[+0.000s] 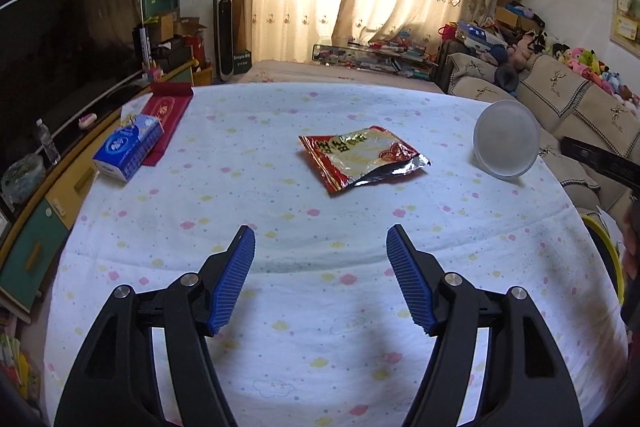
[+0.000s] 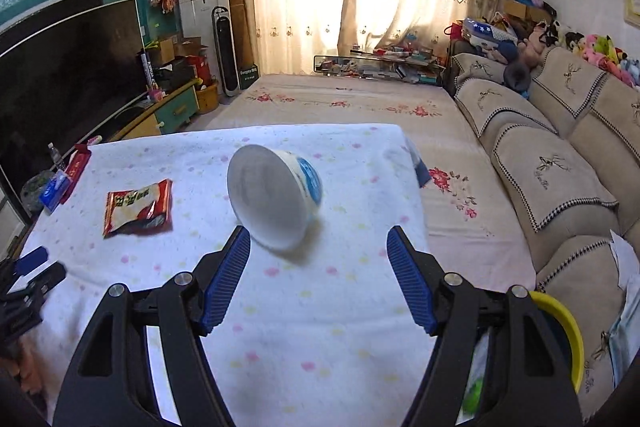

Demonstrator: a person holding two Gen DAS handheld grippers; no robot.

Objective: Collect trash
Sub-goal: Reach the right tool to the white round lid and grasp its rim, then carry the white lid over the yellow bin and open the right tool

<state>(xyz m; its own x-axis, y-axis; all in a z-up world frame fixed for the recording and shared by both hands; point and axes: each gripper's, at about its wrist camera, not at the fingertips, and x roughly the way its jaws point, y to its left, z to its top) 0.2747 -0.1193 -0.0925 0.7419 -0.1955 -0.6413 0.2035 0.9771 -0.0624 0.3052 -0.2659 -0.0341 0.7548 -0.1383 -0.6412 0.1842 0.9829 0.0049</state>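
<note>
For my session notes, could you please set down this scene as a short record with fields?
surface: table under a white dotted cloth
trash 1: red and silver snack wrapper, lying flat, torn open
trash 2: white paper bowl, tipped on its side, mouth toward the camera
other item: blue tissue box at the cloth's left edge
bin: yellow-rimmed bin beside the table
left gripper: open, empty
right gripper: open, empty, the bowl just ahead

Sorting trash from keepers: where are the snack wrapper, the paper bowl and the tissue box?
snack wrapper (image 1: 362, 157), left wrist view, middle of its printed face
paper bowl (image 2: 270, 203), right wrist view, inside wall
tissue box (image 1: 126, 149), left wrist view, top face
</note>
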